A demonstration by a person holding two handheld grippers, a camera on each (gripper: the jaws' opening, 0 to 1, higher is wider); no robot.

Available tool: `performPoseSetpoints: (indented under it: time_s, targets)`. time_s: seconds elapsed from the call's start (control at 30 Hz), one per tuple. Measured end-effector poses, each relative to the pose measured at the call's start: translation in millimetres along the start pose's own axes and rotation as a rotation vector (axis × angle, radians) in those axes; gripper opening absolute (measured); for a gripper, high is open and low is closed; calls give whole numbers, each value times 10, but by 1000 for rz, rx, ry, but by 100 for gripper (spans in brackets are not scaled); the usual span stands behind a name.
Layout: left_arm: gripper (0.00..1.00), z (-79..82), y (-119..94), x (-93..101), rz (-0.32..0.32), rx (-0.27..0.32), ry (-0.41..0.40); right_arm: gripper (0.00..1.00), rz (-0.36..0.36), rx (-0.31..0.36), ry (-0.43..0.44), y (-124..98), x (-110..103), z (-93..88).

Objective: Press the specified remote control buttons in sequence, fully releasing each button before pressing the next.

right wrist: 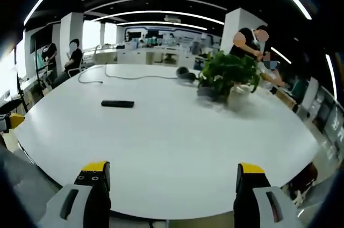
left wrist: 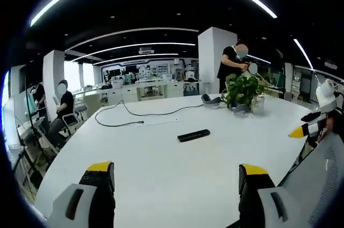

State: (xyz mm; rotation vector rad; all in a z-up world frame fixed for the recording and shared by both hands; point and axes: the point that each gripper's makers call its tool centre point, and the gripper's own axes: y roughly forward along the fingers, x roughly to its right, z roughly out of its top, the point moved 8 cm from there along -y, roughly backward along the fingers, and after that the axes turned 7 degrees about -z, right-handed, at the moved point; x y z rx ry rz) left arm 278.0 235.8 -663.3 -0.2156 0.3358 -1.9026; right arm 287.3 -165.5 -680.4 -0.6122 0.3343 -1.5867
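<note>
While both grippers hung above its near edge, the large white table [left wrist: 161, 169] spread across the left gripper view and the right gripper view [right wrist: 172, 131], its top mostly bare. Behind it stood white pillars and ceiling light strips, with one person seated at the far left [left wrist: 63, 111] and another standing behind the table at the right [left wrist: 232, 66].

A leafy potted plant [right wrist: 226, 75] sat on the far right part of the table, with dark headphones [left wrist: 210, 99] just beside it and a thin black cable [left wrist: 129, 114] looping across the far side.

The left gripper [left wrist: 176, 177] held nothing, its yellow-tipped jaws spread wide apart. The right gripper [right wrist: 171, 177] was likewise spread wide and empty; it also poked into the left gripper view from the right edge [left wrist: 314, 126].

The black remote control [left wrist: 193, 135] lay flat near the table's middle, well apart from both grippers and untouched; in the right gripper view it lay toward the left [right wrist: 117, 104].
</note>
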Motion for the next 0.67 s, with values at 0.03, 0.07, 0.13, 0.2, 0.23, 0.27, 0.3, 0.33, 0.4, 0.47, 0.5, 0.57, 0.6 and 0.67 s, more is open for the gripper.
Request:
performPoseSetpoints:
  time_s: [0.03,0.07,0.13,0.2,0.23,0.27,0.3,0.33,0.4,0.47,0.5,0.57,0.6,0.67]
  targets:
    - [100,-6,5,-15,6,1,4,96,2,-2,0,1,-2,0]
    - [100,-17,5,-29,12,0,5,96,2,-5,-3,3,-3,-2]
    - [100,-26,5,-51,28,2,12,95,0,-9,-7,4,-1,-5]
    - [100,-24,4,-54,34,0,15,95,0,-9,-5,2,-2,-2]
    - [100,-25,6,-56,35,1,19,95,-1,-9,-4,2,-1,-2]
    - [100,-20,4,-53,35,1,23,95,-1,-10,-5,2,0,-2]
    - [100,-20,4,-55,37,0,26,95,1,-11,-5,2,-2,-2]
    - [100,-18,0,-59,42,1,30,95,1,-12,-5,2,-3,-2]
    - [100,-19,0,-70,46,3,29,95,0,-9,-6,-1,-1,0]
    - [100,-19,-5,-79,51,5,25,94,2,-8,-5,-1,-5,1]
    - [100,-21,-6,-82,52,5,22,95,4,-6,-5,-5,-8,3]
    - [100,-20,-7,-78,51,2,19,95,3,0,-6,-7,-8,7]
    - [100,-16,-10,-73,51,1,19,95,3,1,-6,-7,-9,9]
    - [100,-12,-14,-69,51,1,17,95,5,4,-9,-11,-14,15]
